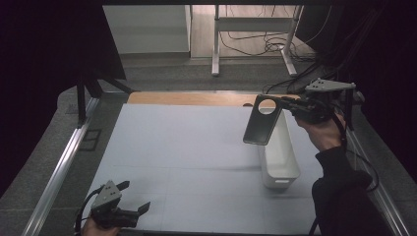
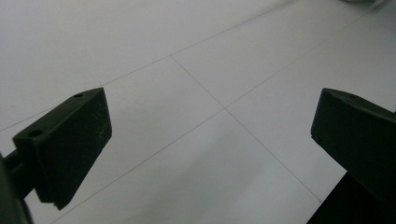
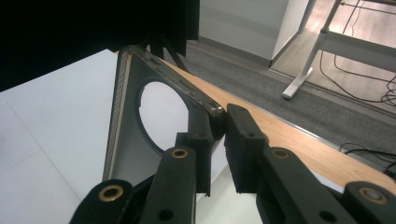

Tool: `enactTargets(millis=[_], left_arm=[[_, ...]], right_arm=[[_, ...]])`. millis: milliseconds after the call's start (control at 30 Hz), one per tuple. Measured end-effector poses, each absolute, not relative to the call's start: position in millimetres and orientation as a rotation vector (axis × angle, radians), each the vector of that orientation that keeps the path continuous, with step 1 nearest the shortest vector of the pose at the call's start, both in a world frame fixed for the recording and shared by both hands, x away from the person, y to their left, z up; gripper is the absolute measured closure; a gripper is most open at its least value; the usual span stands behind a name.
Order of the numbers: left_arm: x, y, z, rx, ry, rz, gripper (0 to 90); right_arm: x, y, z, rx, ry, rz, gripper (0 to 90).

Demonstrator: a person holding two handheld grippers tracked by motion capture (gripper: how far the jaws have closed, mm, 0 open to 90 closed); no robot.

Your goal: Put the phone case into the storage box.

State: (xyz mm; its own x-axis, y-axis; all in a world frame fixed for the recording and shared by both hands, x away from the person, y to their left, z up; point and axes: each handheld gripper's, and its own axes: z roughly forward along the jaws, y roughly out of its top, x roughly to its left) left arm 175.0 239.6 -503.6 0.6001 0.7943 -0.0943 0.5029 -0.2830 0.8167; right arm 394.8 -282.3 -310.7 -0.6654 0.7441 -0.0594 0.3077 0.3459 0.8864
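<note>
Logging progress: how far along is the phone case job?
Done: the right tool has the phone case pinched by its edge and lifted. In hand: it hangs over the white bin. Left: lowering it in and releasing. The left tool is open and idle.

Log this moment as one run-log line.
right gripper: shut on phone case, held above white bin | left gripper: open, low over table, near corner | case: not yet in bin

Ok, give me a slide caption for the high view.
Right gripper holds a dark phone case above the white bin; left gripper open.
</note>
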Motion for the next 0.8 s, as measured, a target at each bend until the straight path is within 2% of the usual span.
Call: enactTargets(millis=[800], left_arm=[[176.5,238.3,-504.0,1.970,1.029,0.409,0.0]], right_arm=[[434.7,-318.3,-303.4,0.909,2.111,1.189,80.1]])
